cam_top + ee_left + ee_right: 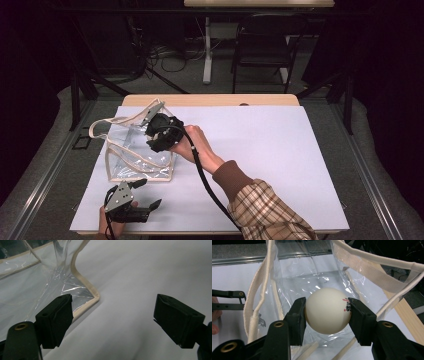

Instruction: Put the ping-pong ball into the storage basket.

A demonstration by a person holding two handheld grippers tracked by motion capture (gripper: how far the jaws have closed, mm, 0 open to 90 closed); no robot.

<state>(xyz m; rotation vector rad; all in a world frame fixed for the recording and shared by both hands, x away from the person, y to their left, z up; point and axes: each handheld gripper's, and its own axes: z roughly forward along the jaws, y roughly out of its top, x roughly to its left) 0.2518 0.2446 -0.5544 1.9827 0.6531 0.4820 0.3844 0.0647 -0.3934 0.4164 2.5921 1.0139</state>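
Observation:
A clear plastic tote bag [134, 150] with cream trim and handles stands on the left part of the white mat [265, 150]. My right gripper [160, 132] hangs at the bag's upper right, over its mouth. In the right gripper view its gripper [327, 308] is shut on a white ping-pong ball [328, 315] with red and black print, and the open bag [312, 277] lies just beyond. My left gripper [148, 194] rests near the mat's front left and stands open. The left gripper view has its gripper [113, 300] empty, beside a bottom corner of the bag [82, 290].
The mat covers a wooden table whose far edge [210, 99] shows. A black chair [262, 40] and a white table leg [207, 50] stand on the floor behind. The right gripper's black cable [205, 180] trails across the mat. The person's plaid sleeve [265, 210] enters at the bottom.

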